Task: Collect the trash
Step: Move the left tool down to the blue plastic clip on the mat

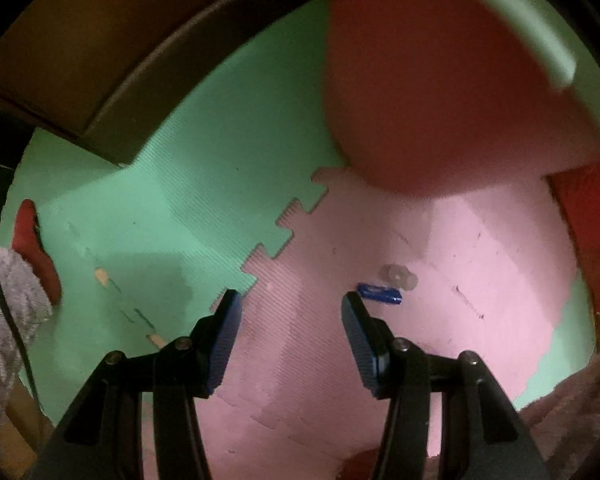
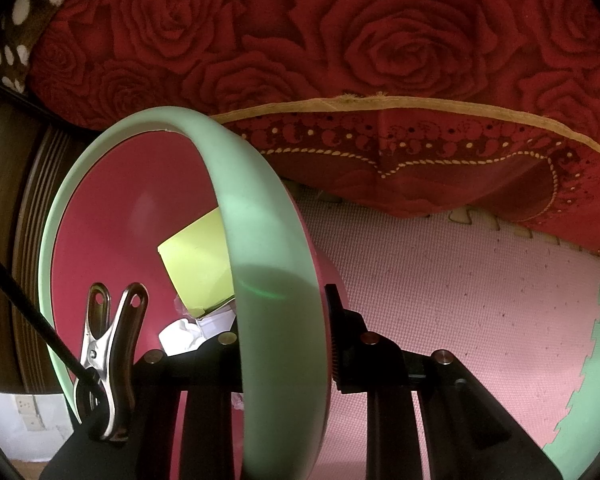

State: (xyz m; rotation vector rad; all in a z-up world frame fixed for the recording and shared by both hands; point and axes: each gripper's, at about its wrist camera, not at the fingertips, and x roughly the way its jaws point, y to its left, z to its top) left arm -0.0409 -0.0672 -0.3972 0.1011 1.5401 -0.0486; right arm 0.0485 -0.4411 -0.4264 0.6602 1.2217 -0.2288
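Pointing down at the foam floor mat, my left gripper (image 1: 292, 304) is open with nothing between its blue pads. A small blue wrapper (image 1: 379, 293) lies on the pink mat just beyond the right fingertip, with a pale clear scrap (image 1: 398, 276) beside it. The red bin with a mint-green rim (image 1: 420, 80) hangs above at the upper right. My right gripper (image 2: 284, 320) is shut on that bin's rim (image 2: 260, 220). Inside the bin lie a yellow-green paper (image 2: 200, 260) and crumpled white paper (image 2: 184, 336).
Green mat (image 1: 180, 200) interlocks with pink mat (image 1: 440, 240). Tan scraps (image 1: 100, 276) lie on the green part, beside a red object (image 1: 32, 240) and grey fluffy fabric (image 1: 4, 312). Brown furniture (image 1: 80, 60) stands behind. A red rose blanket (image 2: 380, 60) overhangs the mat. A metal clip (image 2: 108, 360) holds a black cable.
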